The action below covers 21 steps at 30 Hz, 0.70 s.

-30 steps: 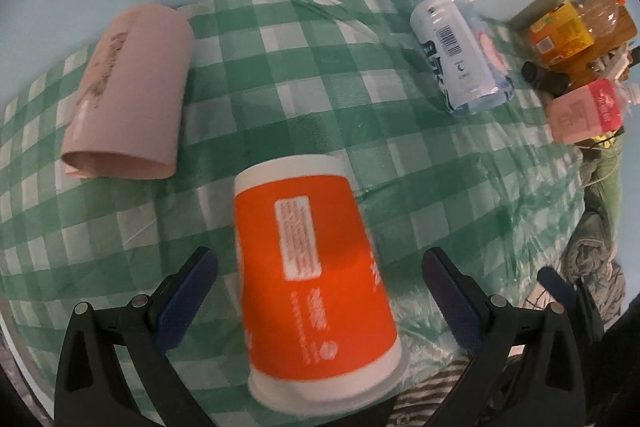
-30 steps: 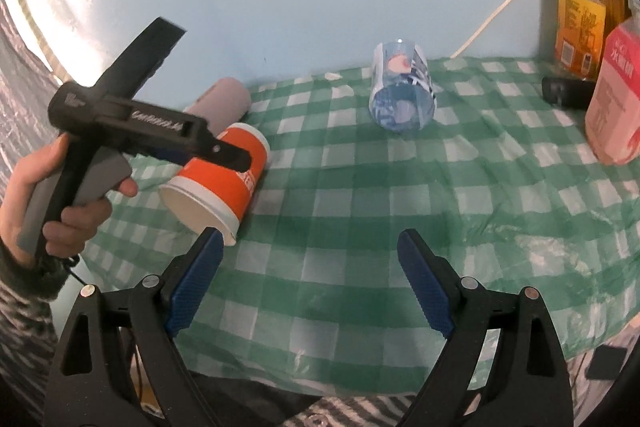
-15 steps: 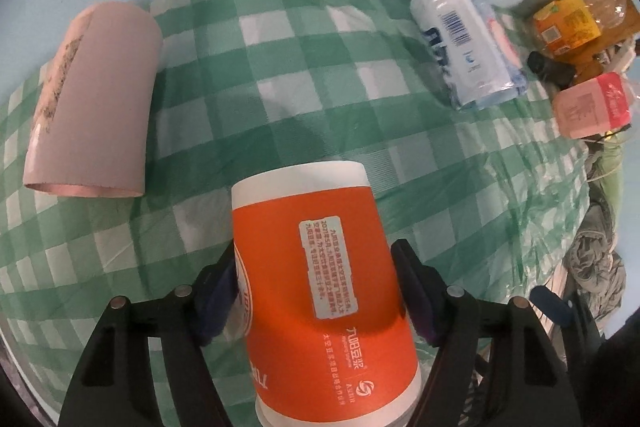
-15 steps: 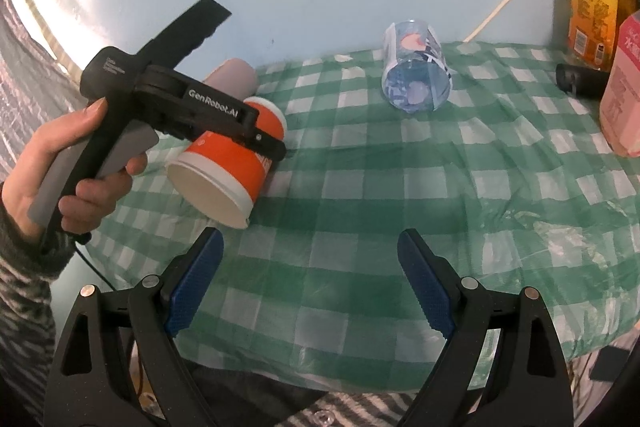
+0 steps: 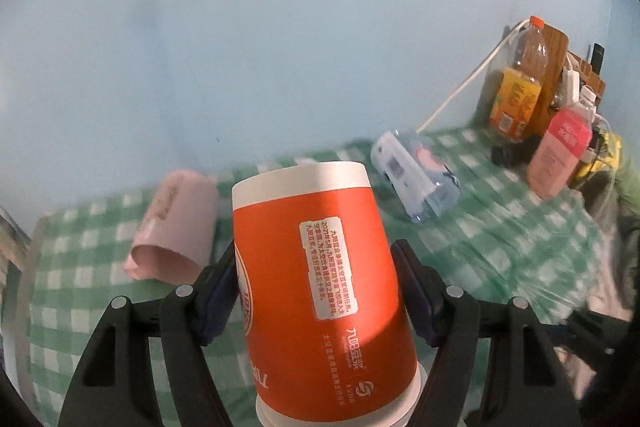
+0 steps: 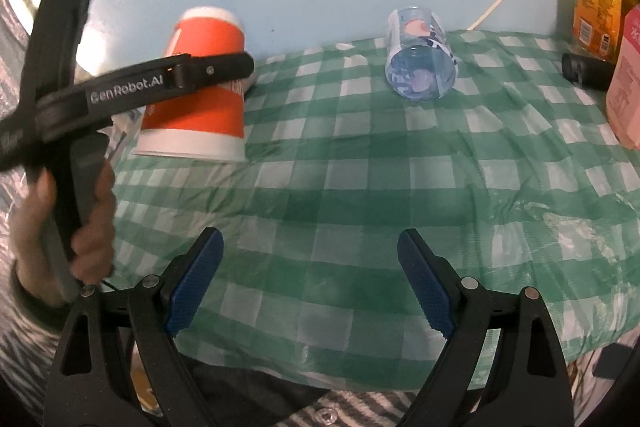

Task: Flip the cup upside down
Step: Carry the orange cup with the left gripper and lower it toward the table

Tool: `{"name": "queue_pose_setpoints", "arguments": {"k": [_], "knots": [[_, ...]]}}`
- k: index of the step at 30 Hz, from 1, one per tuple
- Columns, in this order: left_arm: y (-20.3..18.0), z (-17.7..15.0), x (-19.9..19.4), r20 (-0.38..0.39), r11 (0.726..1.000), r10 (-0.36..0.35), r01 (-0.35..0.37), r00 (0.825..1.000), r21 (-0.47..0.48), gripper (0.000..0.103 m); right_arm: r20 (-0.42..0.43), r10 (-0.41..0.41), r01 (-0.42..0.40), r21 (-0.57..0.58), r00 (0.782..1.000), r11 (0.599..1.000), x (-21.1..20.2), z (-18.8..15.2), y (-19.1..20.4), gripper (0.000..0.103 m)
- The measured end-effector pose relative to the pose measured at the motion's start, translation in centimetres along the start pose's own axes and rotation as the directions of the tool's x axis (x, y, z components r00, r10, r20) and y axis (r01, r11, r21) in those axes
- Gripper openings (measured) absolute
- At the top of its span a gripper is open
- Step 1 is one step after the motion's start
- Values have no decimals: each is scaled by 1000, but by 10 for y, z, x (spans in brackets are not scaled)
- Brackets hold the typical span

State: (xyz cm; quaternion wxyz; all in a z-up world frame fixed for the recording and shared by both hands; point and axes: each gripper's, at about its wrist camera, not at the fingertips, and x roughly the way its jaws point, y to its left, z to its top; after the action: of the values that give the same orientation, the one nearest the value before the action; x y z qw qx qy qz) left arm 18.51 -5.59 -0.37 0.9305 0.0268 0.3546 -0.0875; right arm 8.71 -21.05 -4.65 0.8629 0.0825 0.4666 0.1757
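Observation:
My left gripper (image 5: 316,291) is shut on the orange paper cup (image 5: 320,287), pads pressed to both its sides. In the right wrist view the cup (image 6: 200,99) stands nearly mouth-down, white rim at or just above the green checked cloth (image 6: 360,187), base up; the left gripper's finger (image 6: 208,69) crosses it. My right gripper (image 6: 310,285) is open and empty over the cloth's near edge, well right of the cup.
A pink cup (image 5: 176,227) lies on its side behind the orange one. A clear blue-printed cup (image 6: 420,67) lies on its side mid-table. An orange drink bottle (image 5: 518,83), a pink carton (image 5: 558,151) and a white cable (image 5: 460,95) stand at the back right.
The left gripper closed on the lying orange cup, lifted it and turned it from on its side to nearly mouth-down. The right gripper stayed open and almost still.

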Motion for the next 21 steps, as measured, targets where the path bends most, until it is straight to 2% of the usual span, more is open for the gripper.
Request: {"name": "queue_pose_setpoints", "arguments": {"k": [2,7,9,13,16,21], "knots": [[-4,-4,3,52,999,32,-33,998,3,74,-2,2,-2,-4,1000,1000,0,0,1,89],[-5,-8,13,63,1000,19,-18,998,-18,74,-16,1,-2,-4,1000,1000,4,-3,2,89],[-9,-13,13,71,999,44,-44,997,-4,74,-19,1,-1,-2,1000,1000,5,-3,1,89],[-12,-24,14,68,999,45,-46,997,18,74,-19,-2,2,4,1000,1000,5,-3,0,89],[-14,-35,8,105,997,69,-71,992,20,74,-24,-1,1,7,1000,1000,7,-4,-2,89],[-19,-52,2,124,997,70,-75,990,35,74,-27,1,-1,2,1000,1000,8,-3,-3,89]]}}
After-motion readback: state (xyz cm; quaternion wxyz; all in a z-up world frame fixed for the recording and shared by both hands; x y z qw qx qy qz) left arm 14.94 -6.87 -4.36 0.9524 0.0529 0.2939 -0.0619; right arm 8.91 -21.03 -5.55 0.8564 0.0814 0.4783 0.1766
